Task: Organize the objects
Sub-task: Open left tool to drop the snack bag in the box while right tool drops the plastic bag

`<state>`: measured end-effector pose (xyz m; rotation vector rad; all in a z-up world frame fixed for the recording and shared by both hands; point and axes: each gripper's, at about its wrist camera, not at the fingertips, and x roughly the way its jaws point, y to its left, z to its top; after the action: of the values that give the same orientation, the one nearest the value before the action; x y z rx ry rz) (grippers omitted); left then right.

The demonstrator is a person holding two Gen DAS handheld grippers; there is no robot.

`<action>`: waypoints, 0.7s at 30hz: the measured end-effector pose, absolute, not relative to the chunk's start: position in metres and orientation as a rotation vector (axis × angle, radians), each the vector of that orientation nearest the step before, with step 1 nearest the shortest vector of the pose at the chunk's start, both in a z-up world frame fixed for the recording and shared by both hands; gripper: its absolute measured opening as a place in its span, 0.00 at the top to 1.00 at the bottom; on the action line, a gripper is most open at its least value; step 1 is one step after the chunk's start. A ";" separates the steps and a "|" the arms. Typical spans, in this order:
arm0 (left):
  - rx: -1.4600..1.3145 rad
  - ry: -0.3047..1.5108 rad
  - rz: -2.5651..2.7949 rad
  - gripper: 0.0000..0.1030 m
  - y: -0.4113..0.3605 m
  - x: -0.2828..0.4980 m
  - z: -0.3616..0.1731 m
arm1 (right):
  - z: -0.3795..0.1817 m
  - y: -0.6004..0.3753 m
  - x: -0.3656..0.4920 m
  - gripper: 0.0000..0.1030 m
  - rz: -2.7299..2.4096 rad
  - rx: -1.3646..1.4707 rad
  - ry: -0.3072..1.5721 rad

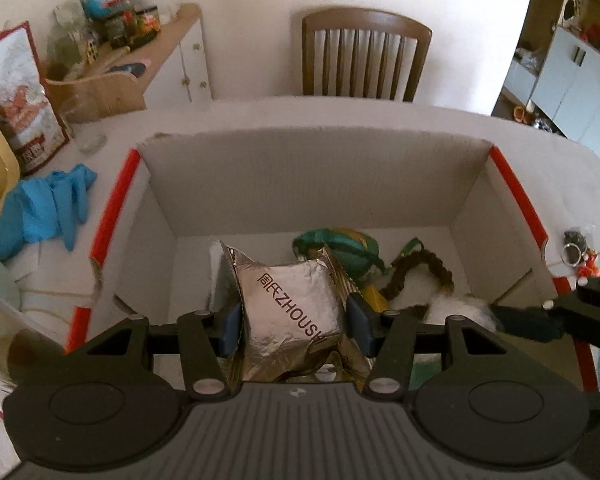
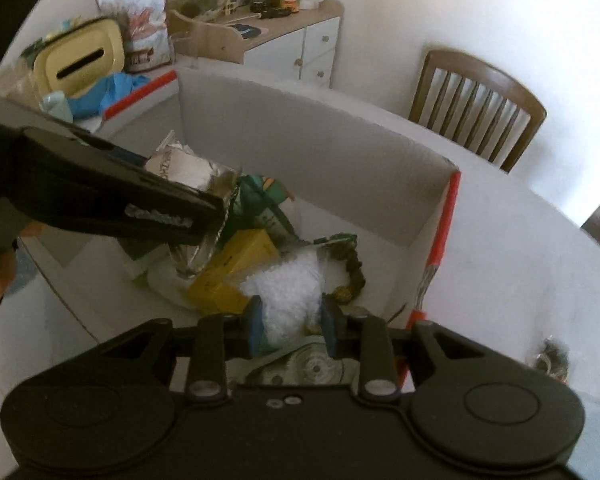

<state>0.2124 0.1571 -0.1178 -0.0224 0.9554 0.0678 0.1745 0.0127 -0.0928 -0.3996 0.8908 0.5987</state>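
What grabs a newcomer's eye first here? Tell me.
The left hand-held gripper clamps a silver foil packet over the big white box. The right hand-held gripper holds a fluffy white bundle above the box's clutter.

White table (image 1: 340, 120), open cardboard box (image 1: 312, 184), blue gloves (image 1: 56, 208), tissue box (image 2: 80, 56)

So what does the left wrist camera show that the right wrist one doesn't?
Only the left wrist view shows the silver foil packet head-on between the left gripper's fingers. Only the right wrist view shows the white fluffy item between the right gripper's fingers, and the yellow box. Both show the cardboard box, chair and blue gloves.
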 end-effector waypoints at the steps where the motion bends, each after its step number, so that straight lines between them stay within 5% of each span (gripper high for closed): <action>1: -0.024 0.962 0.066 0.48 0.157 0.213 -0.120 | -0.093 0.014 0.174 0.72 0.601 -0.412 0.887; 10: -0.030 0.994 0.059 0.47 0.161 0.214 -0.129 | -0.092 0.017 0.175 0.68 0.616 -0.416 0.889; 15: -0.035 0.998 0.058 0.33 0.162 0.213 -0.129 | -0.088 0.013 0.173 0.64 0.636 -0.396 0.878; 21: -0.018 0.973 0.066 0.32 0.161 0.208 -0.123 | -0.082 0.006 0.169 0.61 0.643 -0.364 0.861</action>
<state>0.2077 0.1610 -0.1232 -0.0182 0.9726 0.0663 0.1688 0.0059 -0.0816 -0.3639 0.8611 0.6427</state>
